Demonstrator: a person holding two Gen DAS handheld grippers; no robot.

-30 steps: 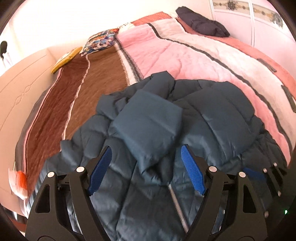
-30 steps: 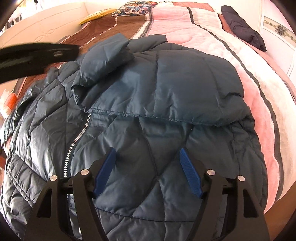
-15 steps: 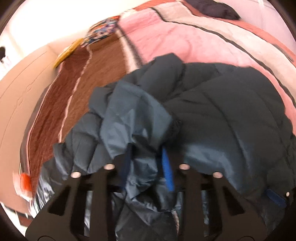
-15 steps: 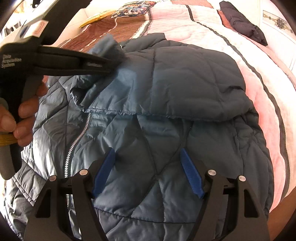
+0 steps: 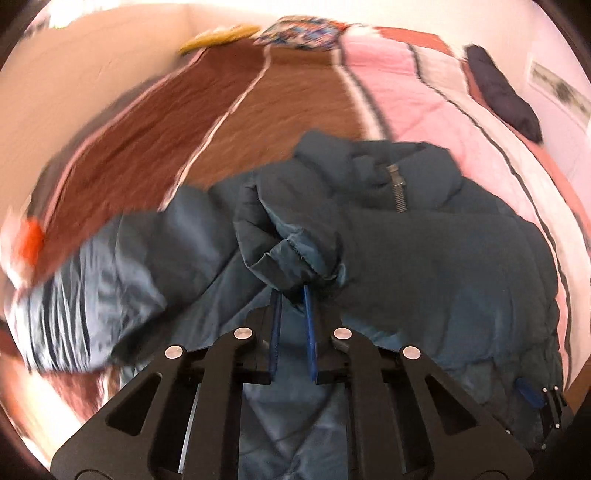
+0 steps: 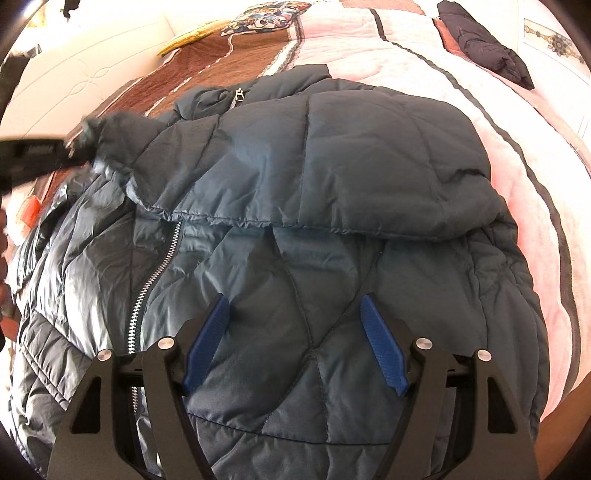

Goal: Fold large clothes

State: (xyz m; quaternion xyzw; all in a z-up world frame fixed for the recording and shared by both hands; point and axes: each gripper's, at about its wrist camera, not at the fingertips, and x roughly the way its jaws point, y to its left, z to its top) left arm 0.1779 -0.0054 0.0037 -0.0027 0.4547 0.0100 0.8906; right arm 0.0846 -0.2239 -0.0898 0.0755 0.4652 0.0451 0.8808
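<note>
bedroom: quilted bedspread (pink, brown), pillows

Teal quilted jacket — pink-brown striped blanket

Both wrist views close, angled down; share jacket.

Slightly glossy quilted jacket cloth (metal zipper), fuzzy matt bedspread
</note>
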